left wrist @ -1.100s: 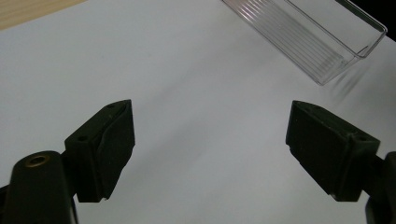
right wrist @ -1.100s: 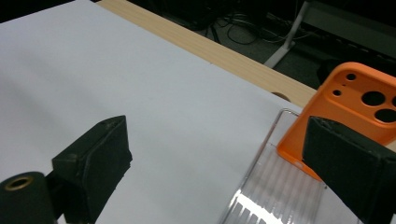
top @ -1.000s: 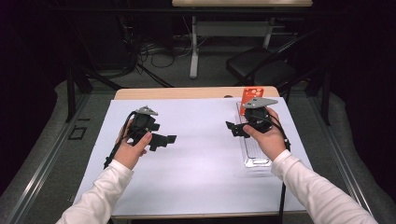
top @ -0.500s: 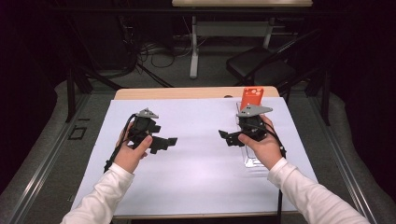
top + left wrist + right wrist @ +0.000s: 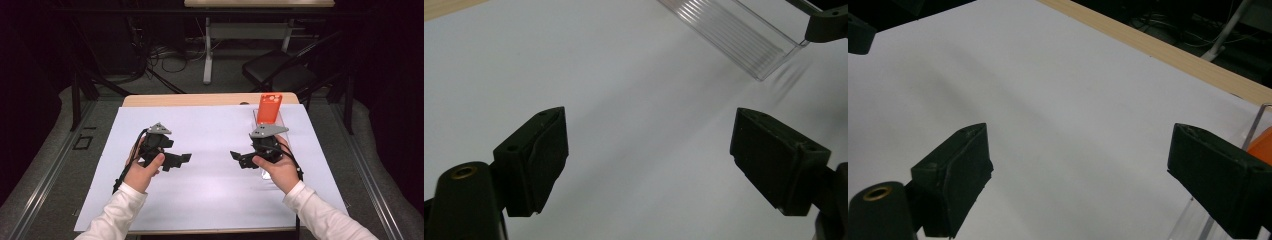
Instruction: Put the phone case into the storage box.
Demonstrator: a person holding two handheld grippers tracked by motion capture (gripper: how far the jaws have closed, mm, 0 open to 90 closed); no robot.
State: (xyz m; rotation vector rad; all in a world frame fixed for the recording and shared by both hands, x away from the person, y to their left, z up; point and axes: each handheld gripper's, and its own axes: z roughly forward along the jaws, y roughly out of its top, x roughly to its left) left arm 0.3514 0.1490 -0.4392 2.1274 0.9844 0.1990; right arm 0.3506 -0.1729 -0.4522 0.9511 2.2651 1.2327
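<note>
An orange flat block (image 5: 270, 107) stands upright at the far end of a clear plastic tray (image 5: 266, 173) on the right of the white sheet (image 5: 210, 185). My right gripper (image 5: 236, 159) is open over the sheet just left of the tray, jaws pointing left. My left gripper (image 5: 181, 161) is open too, jaws pointing right toward it. In the left gripper view the open gripper (image 5: 649, 125) holds nothing, and the ribbed clear tray (image 5: 744, 40) lies ahead. In the right gripper view the open gripper (image 5: 1078, 140) frames bare sheet, with the orange block (image 5: 1260, 147) at the right edge.
The sheet covers a wooden table whose far edge (image 5: 210, 99) shows bare. Beyond it are a dark chair (image 5: 280, 75), table legs and cables on the floor. A jaw of the other gripper (image 5: 829, 25) shows beside the tray's end.
My right gripper has drawn back from the orange block, moving nearer and to the left. My left gripper has shifted slightly nearer. Both stay open.
</note>
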